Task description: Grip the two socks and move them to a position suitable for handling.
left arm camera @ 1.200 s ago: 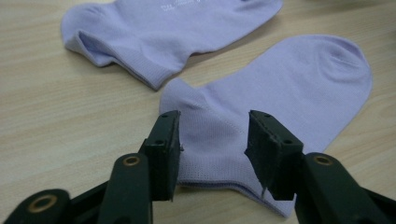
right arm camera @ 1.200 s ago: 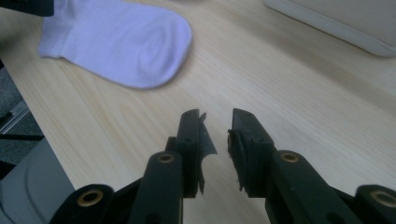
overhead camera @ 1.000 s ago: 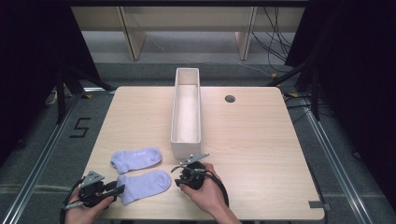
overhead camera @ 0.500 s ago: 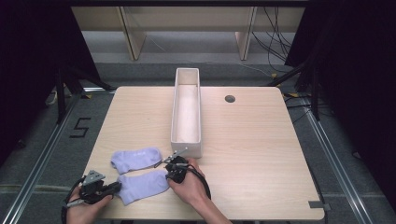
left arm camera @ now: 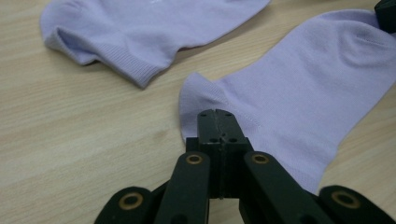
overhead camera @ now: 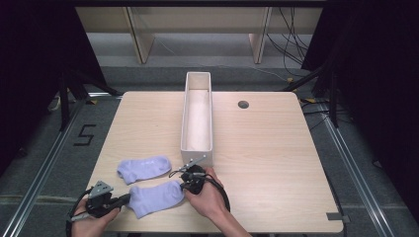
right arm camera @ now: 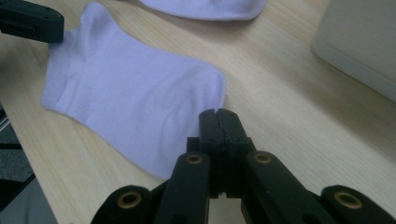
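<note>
Soft lilac knit, ribbed at the cuff: near sock [overhead camera: 154,197] flat on pale wood-grain table [overhead camera: 276,163] by its front edge. Left gripper [left arm camera: 216,113] pinching the cuff corner, right gripper [right arm camera: 219,113] the toe edge, both just closed. High view adding second sock [overhead camera: 144,168] and long white box [overhead camera: 197,118].

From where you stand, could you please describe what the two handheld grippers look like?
Both the left gripper and the right gripper are black, each with two flat-faced jaws on linkage arms with brass-coloured pivot pins. Each carries a grey three-cornered plate on top and trails a black cable.
</note>
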